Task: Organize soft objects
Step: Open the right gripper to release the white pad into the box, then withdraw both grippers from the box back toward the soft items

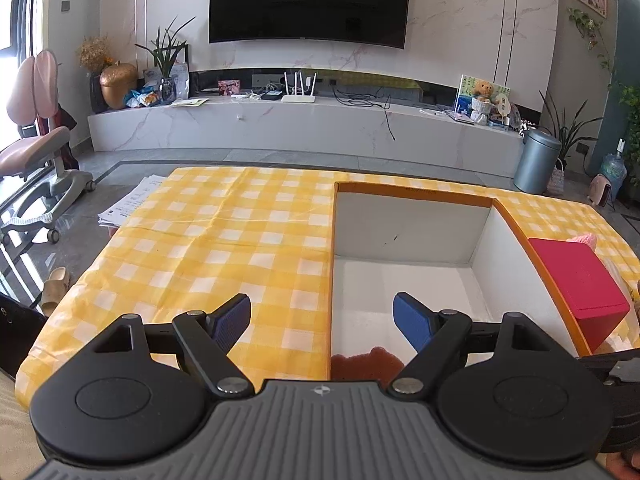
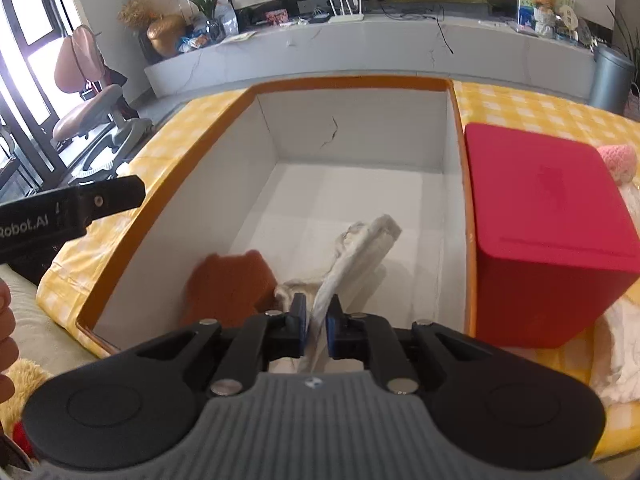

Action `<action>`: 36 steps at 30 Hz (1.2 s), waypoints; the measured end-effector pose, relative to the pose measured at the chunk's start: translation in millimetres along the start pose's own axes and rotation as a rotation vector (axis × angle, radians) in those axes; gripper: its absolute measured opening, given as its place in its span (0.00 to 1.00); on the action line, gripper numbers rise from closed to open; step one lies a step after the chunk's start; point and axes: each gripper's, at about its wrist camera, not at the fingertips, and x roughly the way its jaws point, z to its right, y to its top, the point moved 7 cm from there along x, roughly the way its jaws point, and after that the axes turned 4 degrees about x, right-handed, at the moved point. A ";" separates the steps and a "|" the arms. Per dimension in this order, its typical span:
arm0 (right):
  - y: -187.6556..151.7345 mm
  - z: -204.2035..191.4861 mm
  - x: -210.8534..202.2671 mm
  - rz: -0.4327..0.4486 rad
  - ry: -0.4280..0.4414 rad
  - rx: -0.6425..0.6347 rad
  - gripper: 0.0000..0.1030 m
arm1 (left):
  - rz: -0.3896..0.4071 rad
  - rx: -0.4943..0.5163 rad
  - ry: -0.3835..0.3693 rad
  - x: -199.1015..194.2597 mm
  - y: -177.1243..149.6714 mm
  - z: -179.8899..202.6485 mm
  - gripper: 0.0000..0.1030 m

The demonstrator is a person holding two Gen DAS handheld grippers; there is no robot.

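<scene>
The right gripper [image 2: 316, 322] is hanging over the orange-rimmed white box [image 2: 356, 84], its fingers [image 2: 298, 320] sitting nearly closed around a cream cloth [image 2: 360, 252], pads barely loosened, the cloth draping down onto the box floor beside a brown plush piece [image 2: 228, 280]. The left gripper [image 1: 322, 316] is hovering at the box's left edge over the yellow-checked surface [image 1: 224, 232], fingers spread wide and gripping nothing, while a red box [image 2: 548, 216] is standing just beside the white one.
</scene>
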 end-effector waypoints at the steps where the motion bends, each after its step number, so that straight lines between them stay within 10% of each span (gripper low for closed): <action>1: -1.4 -0.4 -0.3 -0.007 -0.009 -0.007 0.20 | -0.001 -0.001 0.002 0.0 -0.3 -0.6 0.92; 5: -7.8 -20.6 -19.8 0.017 -0.024 -0.119 0.64 | 0.009 0.007 0.021 -5.4 1.3 -1.9 0.92; 11: 7.5 -27.3 -64.3 0.165 -0.128 -0.220 0.79 | 0.101 0.037 0.068 -36.2 15.9 6.7 0.92; 23: 60.8 43.8 -146.9 0.392 -0.161 -0.078 0.92 | 0.332 0.133 0.046 -105.9 47.9 67.1 0.92; 36: 70.9 159.1 -188.6 0.452 -0.238 0.019 0.95 | 0.321 0.133 -0.095 -115.5 69.1 160.3 0.93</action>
